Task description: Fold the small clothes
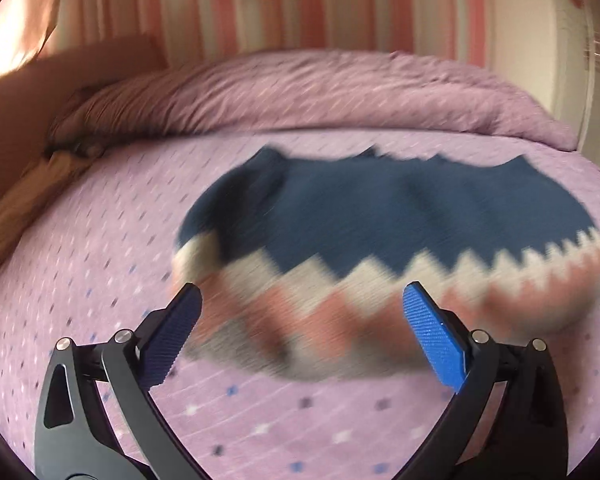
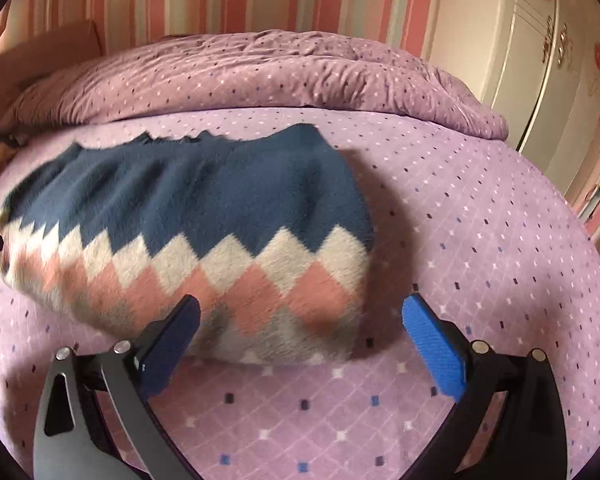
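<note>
Though unheld, sweater (image 2: 188, 240) before gripper (image 2: 300, 320)

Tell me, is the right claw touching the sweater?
Cannot tell. In the right wrist view the open right claw overlaps the sweater's near edge, but no clear gap or contact shows.

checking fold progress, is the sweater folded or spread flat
Folded: the sweater lies as a compact bundle with no sleeves showing, its near right edge doubled and rounded on the bedsheet.
</note>
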A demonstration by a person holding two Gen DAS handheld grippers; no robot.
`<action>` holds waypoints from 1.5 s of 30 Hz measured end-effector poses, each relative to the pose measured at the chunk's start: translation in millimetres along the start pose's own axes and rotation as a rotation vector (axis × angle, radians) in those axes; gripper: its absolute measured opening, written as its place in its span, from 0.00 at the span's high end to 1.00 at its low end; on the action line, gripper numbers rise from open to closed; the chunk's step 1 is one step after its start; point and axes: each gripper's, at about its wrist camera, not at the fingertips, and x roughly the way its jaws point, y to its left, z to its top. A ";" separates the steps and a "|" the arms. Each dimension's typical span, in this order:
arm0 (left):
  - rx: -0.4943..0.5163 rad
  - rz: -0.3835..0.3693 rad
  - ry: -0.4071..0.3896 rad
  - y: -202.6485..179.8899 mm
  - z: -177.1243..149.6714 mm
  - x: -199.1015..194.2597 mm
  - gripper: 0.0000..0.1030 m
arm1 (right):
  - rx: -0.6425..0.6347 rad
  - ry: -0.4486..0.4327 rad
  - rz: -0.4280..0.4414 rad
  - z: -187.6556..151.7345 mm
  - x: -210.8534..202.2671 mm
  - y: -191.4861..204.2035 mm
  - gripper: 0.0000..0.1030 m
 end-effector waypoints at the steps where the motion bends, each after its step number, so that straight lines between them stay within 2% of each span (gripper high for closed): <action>1: 0.016 -0.012 -0.008 -13.3 5.0 -1.9 0.03 | 0.012 0.003 0.013 1.4 1.6 -4.4 0.02; 4: 0.032 -0.027 -0.010 -38.7 12.7 0.7 0.03 | 0.176 0.044 0.164 3.0 14.9 -37.3 0.02; 7: 0.042 -0.011 0.004 -58.5 12.0 4.9 0.03 | 0.298 0.079 0.247 0.5 28.1 -66.0 0.02; 9: 0.054 -0.005 0.022 -70.5 9.0 9.4 0.03 | 0.363 0.123 0.335 -0.6 39.1 -81.7 0.02; 12: 0.118 0.026 0.031 -93.2 4.7 17.5 0.03 | 0.369 0.154 0.399 2.0 47.4 -91.2 0.02; 16: 0.108 0.045 0.071 -99.0 0.1 28.5 0.03 | 0.398 0.211 0.469 4.9 63.0 -97.6 0.03; 20: 0.076 0.076 0.128 -94.4 -5.3 43.1 0.03 | 0.493 0.277 0.584 -0.5 87.9 -105.3 0.15; 27: 0.036 0.042 0.121 -90.6 -7.0 45.7 0.03 | 0.460 0.341 0.609 -10.7 108.0 -91.8 0.16; 28: 0.027 0.036 0.120 -89.9 -6.7 45.6 0.03 | 0.457 0.344 0.620 -11.6 109.7 -88.7 0.20; 29: 0.023 0.030 0.118 -90.1 -6.2 46.0 0.03 | 0.457 0.346 0.632 -11.6 111.5 -87.3 0.35; 30: 0.020 0.026 0.117 -90.4 -5.6 46.3 0.03 | 0.455 0.353 0.646 -11.5 114.1 -84.8 0.43; 33: 0.022 0.015 0.116 -92.5 -3.7 47.5 0.03 | 0.442 0.372 0.650 -10.0 123.0 -77.7 0.44; 39: 0.021 0.015 0.120 -94.3 -3.7 50.4 0.03 | 0.533 0.389 0.724 -14.5 136.6 -83.0 0.40; 41: 0.019 0.013 0.121 -94.2 -3.7 50.7 0.03 | 0.511 0.380 0.711 -12.7 135.3 -79.1 0.50; 45: 0.016 0.011 0.122 -93.9 -4.1 51.4 0.03 | 0.464 0.334 0.690 -8.4 125.4 -72.8 0.63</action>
